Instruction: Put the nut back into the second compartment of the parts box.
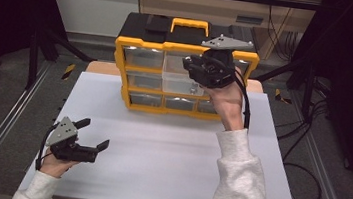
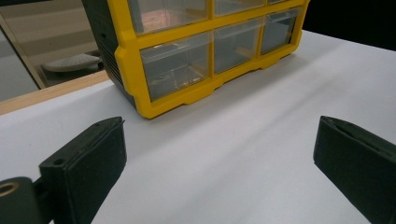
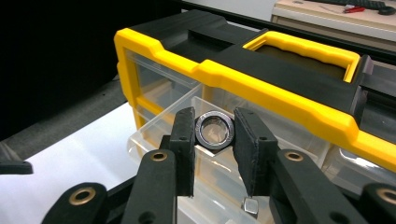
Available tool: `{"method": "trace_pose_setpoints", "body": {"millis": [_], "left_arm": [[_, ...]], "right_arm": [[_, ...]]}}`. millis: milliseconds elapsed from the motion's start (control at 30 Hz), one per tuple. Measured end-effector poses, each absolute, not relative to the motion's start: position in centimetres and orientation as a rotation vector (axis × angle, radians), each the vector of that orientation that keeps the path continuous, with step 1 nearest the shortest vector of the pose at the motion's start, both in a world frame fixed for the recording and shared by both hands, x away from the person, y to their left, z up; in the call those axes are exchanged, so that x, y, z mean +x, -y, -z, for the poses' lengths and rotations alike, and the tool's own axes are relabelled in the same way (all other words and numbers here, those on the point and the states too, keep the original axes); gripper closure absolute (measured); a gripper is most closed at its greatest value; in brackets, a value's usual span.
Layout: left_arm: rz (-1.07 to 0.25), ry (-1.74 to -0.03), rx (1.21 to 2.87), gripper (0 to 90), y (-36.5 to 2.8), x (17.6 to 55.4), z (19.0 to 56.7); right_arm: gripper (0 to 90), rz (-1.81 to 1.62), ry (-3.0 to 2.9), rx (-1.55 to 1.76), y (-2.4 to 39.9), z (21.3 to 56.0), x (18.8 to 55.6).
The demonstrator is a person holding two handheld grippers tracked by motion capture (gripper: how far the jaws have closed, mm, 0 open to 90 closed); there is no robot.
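Steel hex nut (image 3: 214, 130) held between the fingers (image 3: 183, 135) of the right gripper (image 3: 214, 133), raised above the pulled-out clear drawer (image 3: 154, 135) of the yellow-and-black organiser (image 1: 186, 48). Judged small, dense, rigid, not fragile; the polished flats look slippery. It is gripped across opposite flats, the best hold; a grip on the corners would likely let it twist out. A smaller nut (image 3: 251, 205) is seen in the drawer below.

Left gripper (image 1: 91, 134) rested low on the white surface (image 1: 169, 149), fingers wide, nothing between them.

Surface flat and matt. Dark surroundings, metal rails at the sides, cables on the floor at right.
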State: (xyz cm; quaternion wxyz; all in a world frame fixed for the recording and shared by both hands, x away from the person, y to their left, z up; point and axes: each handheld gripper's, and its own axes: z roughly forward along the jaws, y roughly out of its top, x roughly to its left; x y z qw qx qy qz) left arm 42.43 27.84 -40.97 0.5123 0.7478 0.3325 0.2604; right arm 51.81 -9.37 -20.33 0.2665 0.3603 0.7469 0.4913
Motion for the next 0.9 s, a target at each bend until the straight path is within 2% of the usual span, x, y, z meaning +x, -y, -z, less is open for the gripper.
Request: {"method": "trace_pose_setpoints", "body": {"millis": [900], "left_arm": [[-0.628, -0.799, 1.797, 2.0, -27.9, 42.4, 40.9]], "right_arm": [[69.8, -1.184, -2.083, 1.035, 7.6, 22.5, 54.2]]}}
